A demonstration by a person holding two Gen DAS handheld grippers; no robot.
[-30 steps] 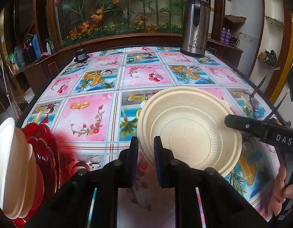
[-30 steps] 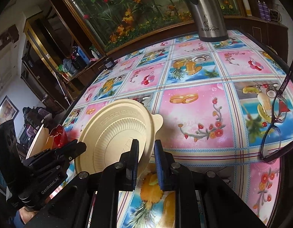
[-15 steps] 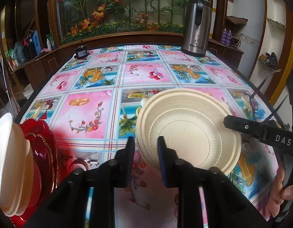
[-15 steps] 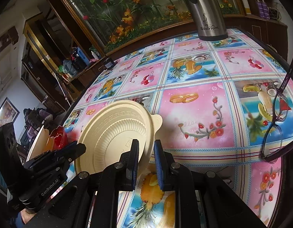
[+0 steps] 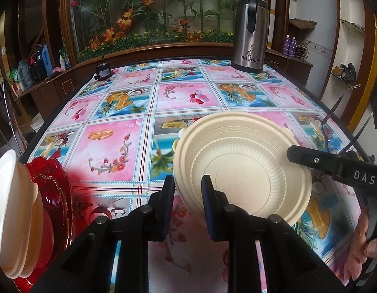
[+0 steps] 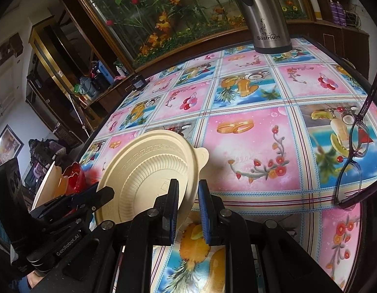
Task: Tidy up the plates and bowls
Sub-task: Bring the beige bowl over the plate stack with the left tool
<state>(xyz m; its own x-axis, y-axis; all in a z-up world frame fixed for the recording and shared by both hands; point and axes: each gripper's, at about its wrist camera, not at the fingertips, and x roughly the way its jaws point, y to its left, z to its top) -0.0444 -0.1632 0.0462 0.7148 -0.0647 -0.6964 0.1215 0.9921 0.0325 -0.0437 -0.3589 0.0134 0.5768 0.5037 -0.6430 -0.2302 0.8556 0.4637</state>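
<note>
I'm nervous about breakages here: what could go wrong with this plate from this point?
The cream plate hangs tilted, pinched at its rim by the right tool; it could slip. The left tool has just been closing its jaws with the rim between them, so that hold may be unsettled. The glasses lie close by and could be struck.

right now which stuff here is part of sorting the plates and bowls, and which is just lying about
Part of the job:
- cream bowl
- red plates
- white bowls

Just lying about:
- steel flask
- glasses
- small black device
</note>
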